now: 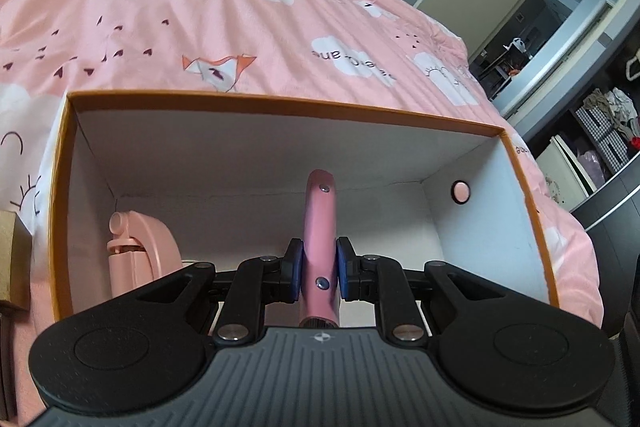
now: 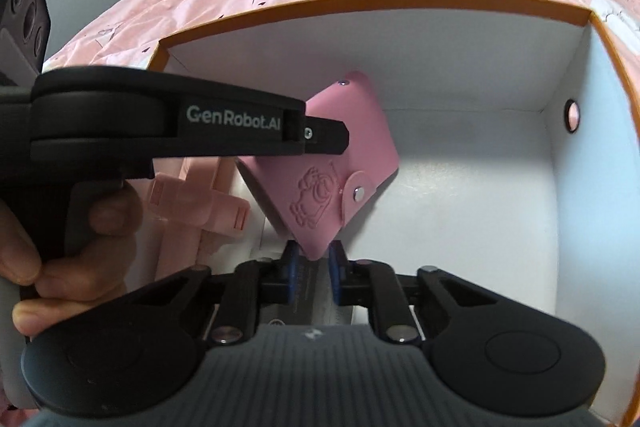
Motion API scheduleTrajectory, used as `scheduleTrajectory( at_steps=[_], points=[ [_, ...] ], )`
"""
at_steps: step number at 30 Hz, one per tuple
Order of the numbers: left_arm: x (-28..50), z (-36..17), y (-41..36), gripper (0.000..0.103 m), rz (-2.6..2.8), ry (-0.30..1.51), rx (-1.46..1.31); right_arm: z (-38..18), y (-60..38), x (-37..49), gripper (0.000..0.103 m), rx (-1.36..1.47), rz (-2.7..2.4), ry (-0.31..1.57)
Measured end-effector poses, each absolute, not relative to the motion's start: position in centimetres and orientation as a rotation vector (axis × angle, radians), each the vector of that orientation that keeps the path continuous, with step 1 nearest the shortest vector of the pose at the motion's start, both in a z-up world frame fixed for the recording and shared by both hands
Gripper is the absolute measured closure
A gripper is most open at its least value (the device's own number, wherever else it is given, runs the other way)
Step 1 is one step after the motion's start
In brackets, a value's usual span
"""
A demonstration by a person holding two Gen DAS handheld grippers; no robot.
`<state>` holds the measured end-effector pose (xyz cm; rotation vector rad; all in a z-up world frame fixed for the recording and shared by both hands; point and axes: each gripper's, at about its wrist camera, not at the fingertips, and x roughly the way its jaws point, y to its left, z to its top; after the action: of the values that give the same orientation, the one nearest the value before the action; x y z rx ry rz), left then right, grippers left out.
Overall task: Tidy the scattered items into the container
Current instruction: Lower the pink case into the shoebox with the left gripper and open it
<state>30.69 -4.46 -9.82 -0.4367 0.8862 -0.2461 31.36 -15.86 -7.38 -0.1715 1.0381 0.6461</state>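
Left wrist view: the left gripper (image 1: 319, 269) clamps a pink wallet (image 1: 319, 227) at centre frame, inside the orange-rimmed box (image 1: 280, 103).

Right wrist view: the right gripper (image 2: 312, 267) is closed at lower centre, its blue pads touching the wallet's lowest corner.

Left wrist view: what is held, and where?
The left gripper clamps the pink wallet, its jaws pressing both flat faces, between the two snap studs.

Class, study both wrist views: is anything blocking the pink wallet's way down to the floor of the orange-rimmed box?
Nothing visible blocks it. The pink wallet, clamped in the left gripper, already hangs inside the box. The floor beside it looks bare; the pink plastic item stands off to one side. The right gripper sits shut at the wallet's lower corner.
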Motion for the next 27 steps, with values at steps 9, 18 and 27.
scheduleTrajectory(
  at_steps=[9,18,27],
  points=[
    [31.1,-9.8,-3.7,0.075,-0.227,0.957,-0.415,-8.1,-15.9,31.8,0.095,-0.240,0.590,1.041],
    [30.3,-8.8,-3.1,0.066,-0.234,0.955,-0.369,-8.2,-15.8,32.0,0.093,-0.278,0.588,1.049],
    [29.9,-8.2,-2.7,0.067,-0.238,0.947,-0.334,-7.0,-15.4,33.0,0.090,-0.243,0.585,1.060]
  ],
)
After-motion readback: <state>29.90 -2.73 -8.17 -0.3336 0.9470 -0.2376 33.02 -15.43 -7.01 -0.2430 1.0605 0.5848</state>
